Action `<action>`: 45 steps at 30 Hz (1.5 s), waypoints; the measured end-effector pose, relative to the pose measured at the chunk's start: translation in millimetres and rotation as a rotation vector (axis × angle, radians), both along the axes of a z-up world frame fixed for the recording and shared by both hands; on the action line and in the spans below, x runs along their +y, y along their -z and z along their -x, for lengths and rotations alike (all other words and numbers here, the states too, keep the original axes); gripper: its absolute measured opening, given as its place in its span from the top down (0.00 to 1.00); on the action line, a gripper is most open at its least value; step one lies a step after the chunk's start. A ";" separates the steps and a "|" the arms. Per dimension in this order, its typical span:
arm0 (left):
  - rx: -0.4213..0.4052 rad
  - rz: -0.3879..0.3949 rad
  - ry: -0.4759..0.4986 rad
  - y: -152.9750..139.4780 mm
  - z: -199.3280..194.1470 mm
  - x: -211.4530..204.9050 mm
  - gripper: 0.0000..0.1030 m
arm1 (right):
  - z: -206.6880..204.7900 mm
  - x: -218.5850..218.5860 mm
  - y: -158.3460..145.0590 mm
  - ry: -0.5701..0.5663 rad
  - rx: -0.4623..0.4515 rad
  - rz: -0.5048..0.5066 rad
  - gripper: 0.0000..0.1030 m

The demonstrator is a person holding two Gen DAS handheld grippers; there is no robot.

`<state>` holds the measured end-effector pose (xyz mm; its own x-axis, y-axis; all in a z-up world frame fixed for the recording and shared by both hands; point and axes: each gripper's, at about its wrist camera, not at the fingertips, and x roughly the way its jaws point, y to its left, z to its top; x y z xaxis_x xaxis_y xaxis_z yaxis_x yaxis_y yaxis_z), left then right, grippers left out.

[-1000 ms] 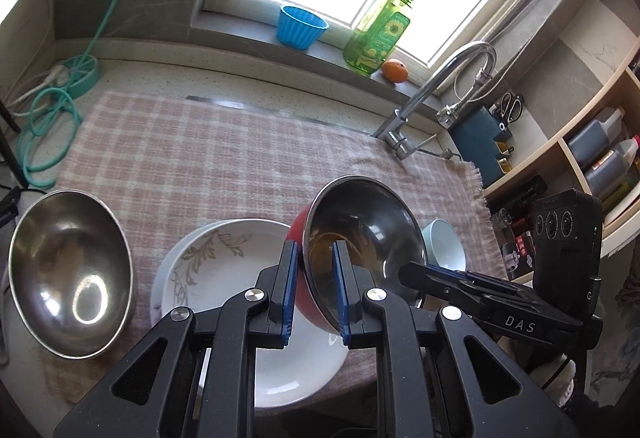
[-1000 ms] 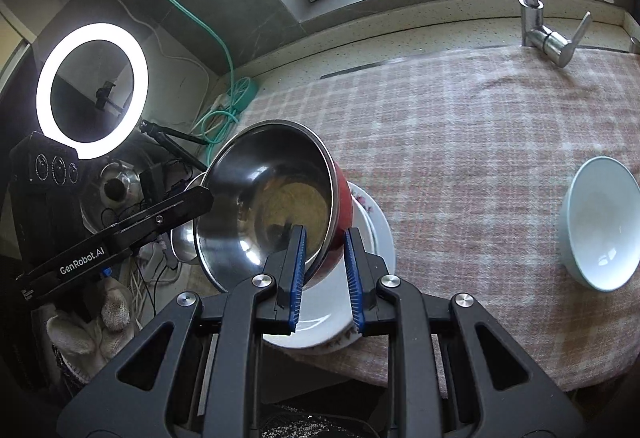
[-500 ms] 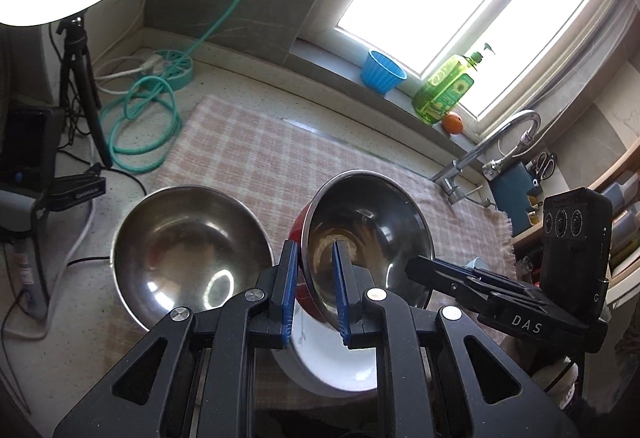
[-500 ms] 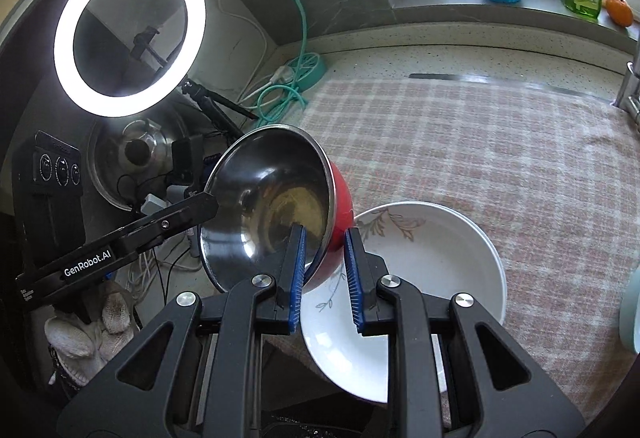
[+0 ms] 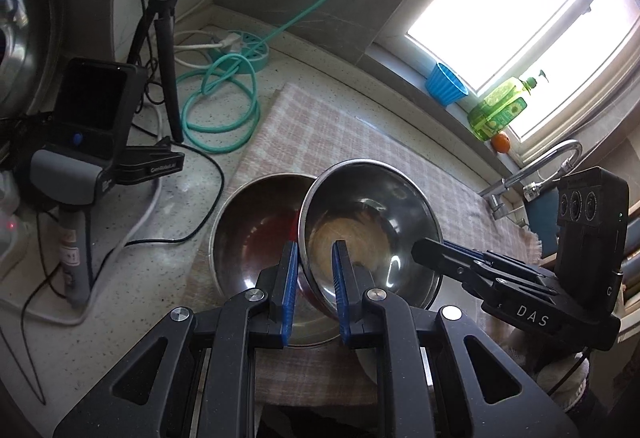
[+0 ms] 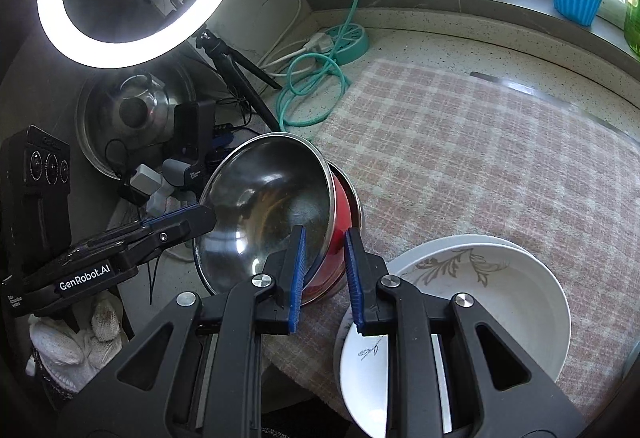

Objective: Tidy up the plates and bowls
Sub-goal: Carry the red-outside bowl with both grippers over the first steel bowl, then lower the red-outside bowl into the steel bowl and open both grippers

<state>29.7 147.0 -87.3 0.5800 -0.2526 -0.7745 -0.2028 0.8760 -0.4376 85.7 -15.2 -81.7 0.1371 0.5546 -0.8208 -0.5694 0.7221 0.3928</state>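
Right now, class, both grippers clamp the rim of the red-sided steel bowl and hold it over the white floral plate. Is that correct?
Not quite. The left gripper and right gripper do clamp the red-sided steel bowl, but it hangs over the other steel bowl on the checked cloth. The right wrist view shows the white floral plate lying off to the side.

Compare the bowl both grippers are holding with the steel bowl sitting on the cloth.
The held bowl is red outside with a steel lining; the resting bowl looks plain steel. The held bowl is tilted and clamped at its rim by the left gripper and right gripper; the resting bowl sits upright on the cloth, ungripped. The held bowl partly overlaps the resting bowl. Both are round with shiny insides.
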 end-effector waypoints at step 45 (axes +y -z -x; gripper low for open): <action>0.132 -0.092 0.004 37.5 -10.9 10.8 0.85 | -0.9 51.0 42.1 -0.104 -0.013 0.156 0.65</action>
<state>40.6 157.8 -124.7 0.4707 -0.1788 -0.8640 -0.2495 0.9123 -0.3248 86.5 35.8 -123.8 0.0963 0.4325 -0.8965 -0.6484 0.7106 0.2732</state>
